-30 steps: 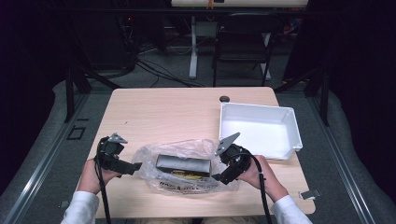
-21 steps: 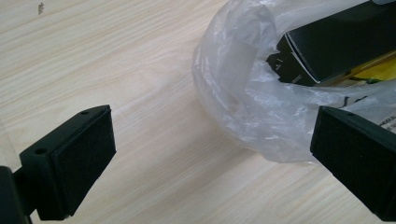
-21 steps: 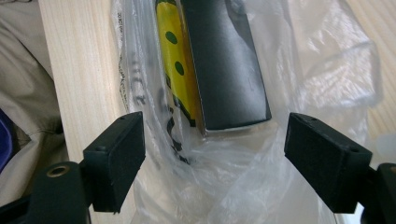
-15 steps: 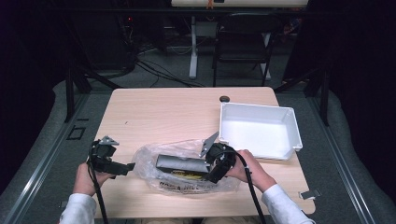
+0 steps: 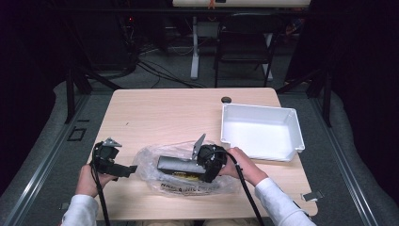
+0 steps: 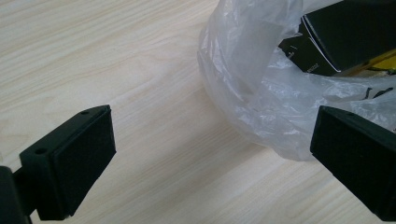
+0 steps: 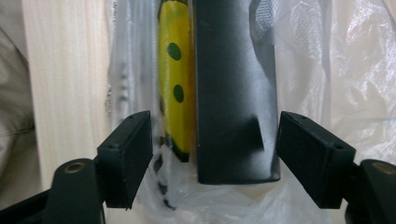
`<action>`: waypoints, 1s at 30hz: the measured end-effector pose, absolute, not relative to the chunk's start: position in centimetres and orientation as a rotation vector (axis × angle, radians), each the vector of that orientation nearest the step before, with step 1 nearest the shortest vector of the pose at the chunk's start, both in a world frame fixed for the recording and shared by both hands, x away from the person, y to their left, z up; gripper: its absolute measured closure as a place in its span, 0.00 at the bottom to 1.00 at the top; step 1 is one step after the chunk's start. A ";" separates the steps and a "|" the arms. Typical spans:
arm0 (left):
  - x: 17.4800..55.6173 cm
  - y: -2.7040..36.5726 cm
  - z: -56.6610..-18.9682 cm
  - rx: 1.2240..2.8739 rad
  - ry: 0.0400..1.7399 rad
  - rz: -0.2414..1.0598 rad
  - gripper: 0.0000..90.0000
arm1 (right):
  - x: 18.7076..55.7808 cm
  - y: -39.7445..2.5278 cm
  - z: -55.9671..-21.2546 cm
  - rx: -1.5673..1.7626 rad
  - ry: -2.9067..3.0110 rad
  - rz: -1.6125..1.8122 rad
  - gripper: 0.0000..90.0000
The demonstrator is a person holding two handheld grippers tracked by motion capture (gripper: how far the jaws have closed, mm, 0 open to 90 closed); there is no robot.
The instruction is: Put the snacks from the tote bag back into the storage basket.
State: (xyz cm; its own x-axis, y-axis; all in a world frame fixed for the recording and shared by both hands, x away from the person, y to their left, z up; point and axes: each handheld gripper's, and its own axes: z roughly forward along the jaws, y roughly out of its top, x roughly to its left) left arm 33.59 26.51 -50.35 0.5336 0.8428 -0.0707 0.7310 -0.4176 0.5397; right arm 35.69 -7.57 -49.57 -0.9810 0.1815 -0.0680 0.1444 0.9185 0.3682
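A: High view, table evenly lit from above, surroundings nearly black, white tray bright.
B: Both gripper views bright, glare on plastic bag; near jaws soft, slightly blurred, shadows faint.

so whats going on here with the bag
A person holds a gripper in each hand over a clear plastic bag on the wooden table. The right gripper is open, its fingers either side of a black box beside a yellow spotted item in the bag. The left gripper is open at the bag's edge. A white bin waits nearby.
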 end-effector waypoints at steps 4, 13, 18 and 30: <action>33.8 26.3 -50.7 2.271 1.274 0.272 0.00 | 36.3 -7.0 -49.8 0.228 2.987 0.516 0.34; 33.9 26.1 -50.9 2.291 1.266 0.259 0.00 | 37.1 -5.6 -50.7 0.136 3.011 0.377 0.37; 34.0 25.9 -51.1 2.300 1.258 0.253 0.00 | 37.1 -4.8 -51.3 0.097 3.008 0.319 0.41; 34.1 25.5 -51.2 2.313 1.245 0.247 0.00 | 37.7 -3.8 -52.2 0.089 3.048 0.221 0.42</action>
